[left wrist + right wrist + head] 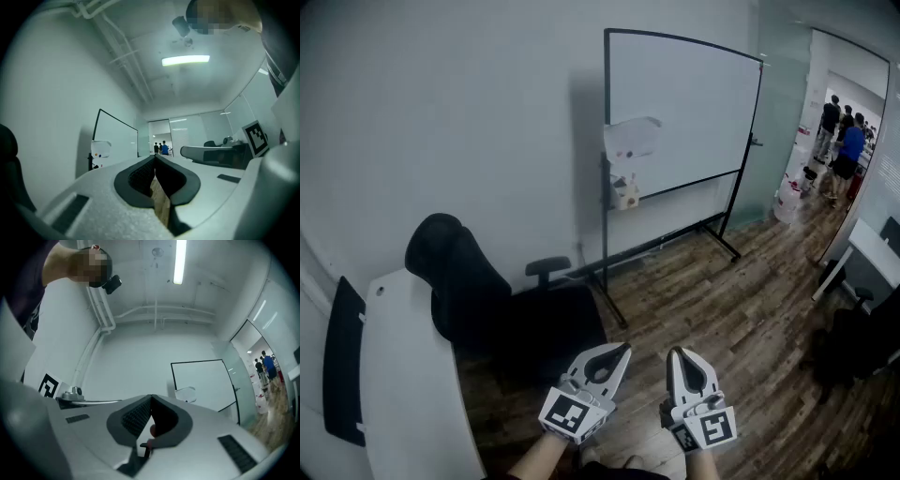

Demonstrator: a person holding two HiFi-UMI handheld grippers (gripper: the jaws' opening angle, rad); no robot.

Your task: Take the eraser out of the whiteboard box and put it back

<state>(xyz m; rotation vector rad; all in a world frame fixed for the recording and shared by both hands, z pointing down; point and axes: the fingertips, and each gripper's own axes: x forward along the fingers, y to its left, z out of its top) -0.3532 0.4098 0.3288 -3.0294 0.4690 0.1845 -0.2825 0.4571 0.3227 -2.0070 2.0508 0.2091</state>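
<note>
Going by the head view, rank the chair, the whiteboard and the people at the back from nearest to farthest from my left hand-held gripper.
1. Chair: nearest, just to the left of the left hand-held gripper and slightly ahead of it.
2. Whiteboard: standing farther ahead, at upper centre.
3. People: farthest back, at the upper right.

**Greys, whites and a brown plank floor**

Toward one o'clock the whiteboard (680,112) is white inside a black frame. The whiteboard box (625,193) on its left post looks cream with dark marks, and the sheet (633,139) above it is white. The wall (441,112) is pale grey. The floor (722,300) shows brown planks streaked light and dark. At nine o'clock the chair (464,277) is black and the desk (408,375) white. At six o'clock the left gripper (622,349) and right gripper (674,353) are light grey with black pads (602,367). Their marker cubes (572,414) carry black-and-white squares.
</note>
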